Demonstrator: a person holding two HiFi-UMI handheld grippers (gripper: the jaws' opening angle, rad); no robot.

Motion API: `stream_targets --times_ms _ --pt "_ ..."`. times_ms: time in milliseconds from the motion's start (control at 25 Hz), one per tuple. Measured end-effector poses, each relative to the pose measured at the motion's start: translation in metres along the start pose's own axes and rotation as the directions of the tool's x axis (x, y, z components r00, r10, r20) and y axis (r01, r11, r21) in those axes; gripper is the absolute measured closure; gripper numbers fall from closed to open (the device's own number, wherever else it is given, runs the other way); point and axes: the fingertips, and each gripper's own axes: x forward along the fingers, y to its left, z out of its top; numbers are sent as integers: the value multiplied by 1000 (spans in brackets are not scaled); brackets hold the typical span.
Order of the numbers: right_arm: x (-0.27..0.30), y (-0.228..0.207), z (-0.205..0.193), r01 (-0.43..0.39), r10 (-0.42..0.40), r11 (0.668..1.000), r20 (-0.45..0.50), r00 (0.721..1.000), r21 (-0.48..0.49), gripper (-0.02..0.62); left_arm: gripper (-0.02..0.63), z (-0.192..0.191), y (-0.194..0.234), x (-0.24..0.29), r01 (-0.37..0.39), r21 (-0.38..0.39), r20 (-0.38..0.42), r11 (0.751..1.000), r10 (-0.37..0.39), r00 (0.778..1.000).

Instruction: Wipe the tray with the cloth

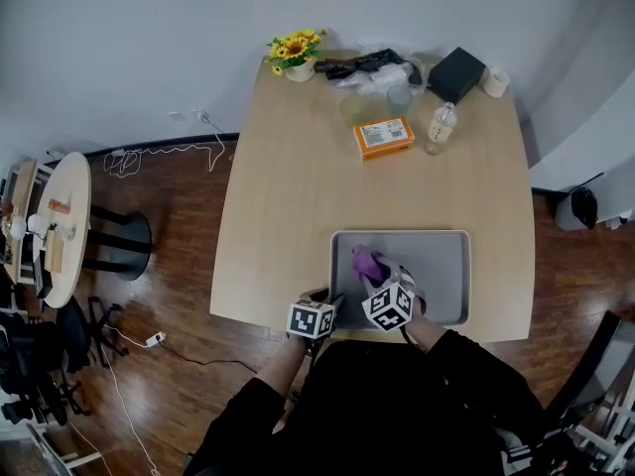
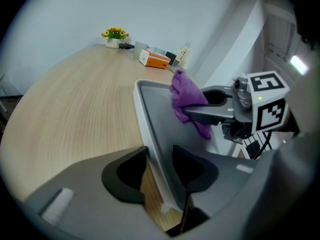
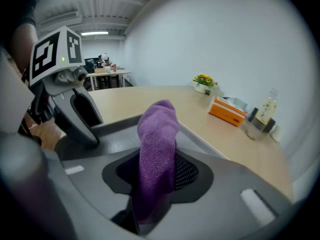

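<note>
Seen from above, a person [image 1: 397, 405] in black stands at the near edge of a pale wooden bench [image 1: 288, 196], a marker-cubed tool in each hand. The right tool [image 1: 374, 274] has a purple cloth [image 1: 367, 261] at its tip, over the left part of a grey tray [image 1: 442, 261]. The left tool [image 1: 330, 300] sits at the tray's near left corner. Along the far edge stand flowers [image 1: 297, 48], an orange box [image 1: 383, 137], a bottle [image 1: 441, 127] and a black box [image 1: 455, 74] (a round side table [image 1: 69, 216] stands apart on the wooden floor [image 1: 179, 266], at left).
</note>
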Motion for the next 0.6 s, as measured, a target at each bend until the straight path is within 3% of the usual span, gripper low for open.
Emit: stream_targets --times_ms 120,280,440,600 --pt "20 46 32 -93 95 995 23 995 -47 457 456 0 -2 1 11 8 -1 1000 -11 1000" --pt "27 58 38 -113 114 992 23 993 -59 457 454 -1 -1 2 28 20 -11 999 -27 1000" --pt "18 40 25 -81 81 995 7 997 -60 457 451 0 2 1 37 21 -22 999 -37 999" --pt "-13 -3 -19 5 -6 1000 -29 1000 -30 457 451 -2 4 0 34 1 -11 999 -34 999"
